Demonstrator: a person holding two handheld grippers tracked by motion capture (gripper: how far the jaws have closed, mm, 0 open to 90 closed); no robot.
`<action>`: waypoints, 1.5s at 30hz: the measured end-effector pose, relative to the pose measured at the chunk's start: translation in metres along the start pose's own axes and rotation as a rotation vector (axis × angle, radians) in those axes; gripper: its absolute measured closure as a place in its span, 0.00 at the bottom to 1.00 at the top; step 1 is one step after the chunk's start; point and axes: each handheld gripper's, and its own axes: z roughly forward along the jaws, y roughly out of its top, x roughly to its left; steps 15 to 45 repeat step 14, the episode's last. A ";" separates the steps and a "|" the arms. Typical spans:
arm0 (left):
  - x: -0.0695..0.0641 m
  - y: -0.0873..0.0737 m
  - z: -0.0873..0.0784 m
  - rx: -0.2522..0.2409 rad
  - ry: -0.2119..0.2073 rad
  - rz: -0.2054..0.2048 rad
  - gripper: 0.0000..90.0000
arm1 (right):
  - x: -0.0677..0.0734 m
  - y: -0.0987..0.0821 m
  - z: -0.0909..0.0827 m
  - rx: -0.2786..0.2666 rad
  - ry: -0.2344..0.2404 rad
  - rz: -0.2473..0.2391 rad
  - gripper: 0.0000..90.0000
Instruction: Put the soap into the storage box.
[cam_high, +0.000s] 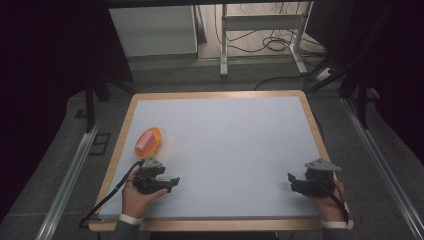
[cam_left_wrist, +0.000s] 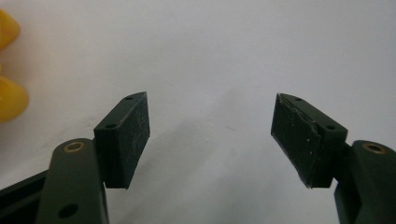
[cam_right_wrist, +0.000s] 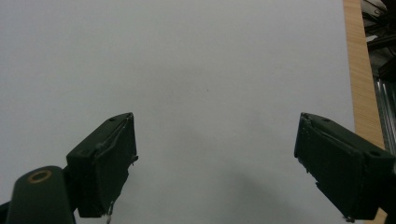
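Observation:
An orange-yellow rounded object (cam_high: 148, 141) with a pink top lies on the white table top (cam_high: 225, 145) near its left edge. Just in front of it, a hand holds my left gripper (cam_high: 172, 182) low over the table, pointing right. In the left gripper view my left gripper (cam_left_wrist: 210, 98) is open with bare table between its pads, and the yellow object (cam_left_wrist: 9, 99) shows at the left edge. My right gripper (cam_high: 291, 179) is held near the front right corner, pointing left. In the right gripper view my right gripper (cam_right_wrist: 215, 116) is open over bare white surface.
The table has a wooden rim (cam_high: 215, 94), which also shows as the wooden rim (cam_right_wrist: 359, 70) in the right gripper view. Metal rails (cam_high: 70, 175) run along both sides on the floor. A white desk frame (cam_high: 260, 30) and cables stand beyond the far edge.

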 end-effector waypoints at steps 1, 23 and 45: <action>0.000 0.000 0.000 0.000 0.001 0.002 0.31 | 0.000 0.000 0.000 0.001 0.000 -0.002 0.14; 0.004 -0.001 -0.006 -0.025 0.004 -0.007 0.30 | 0.007 0.003 0.001 -0.024 0.014 -0.024 0.14; 0.004 -0.001 -0.006 -0.025 0.004 -0.007 0.30 | 0.007 0.003 0.001 -0.024 0.014 -0.024 0.14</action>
